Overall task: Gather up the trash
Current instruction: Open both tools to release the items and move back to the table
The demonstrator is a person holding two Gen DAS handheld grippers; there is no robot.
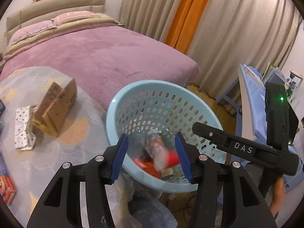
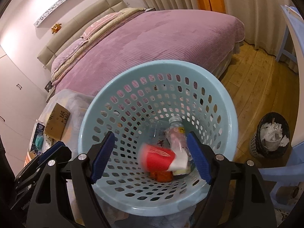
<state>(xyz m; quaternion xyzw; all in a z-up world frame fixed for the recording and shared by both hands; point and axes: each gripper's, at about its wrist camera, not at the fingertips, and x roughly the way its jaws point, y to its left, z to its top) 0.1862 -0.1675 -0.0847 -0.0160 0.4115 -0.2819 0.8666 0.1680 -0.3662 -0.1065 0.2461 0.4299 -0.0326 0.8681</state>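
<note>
A light blue perforated basket [image 1: 133, 95] [image 2: 106, 102] stands at the table's edge beside the bed. Inside lie a clear bottle [image 2: 175, 131] [image 1: 154, 138], orange scraps [image 2: 162, 176] and a red-and-white packet [image 2: 157, 160] [image 1: 171, 158] that looks blurred, between my right fingers but not touched by them. My right gripper [image 2: 151, 157] is open above the basket's mouth. My left gripper [image 1: 152, 157] is open and empty over the basket's near rim. A cardboard box [image 1: 57, 108] [image 2: 57, 123] and a patterned white wrapper [image 1: 23, 131] lie on the table to the left.
The table has a pale patterned cloth [image 1: 62, 161]. Colourful packs [image 1: 5, 182] lie at its left edge. A purple bed [image 1: 106, 55] lies behind. A black bin of paper [image 2: 271, 134] stands on the wood floor at right, near blue plastic furniture [image 2: 290, 172].
</note>
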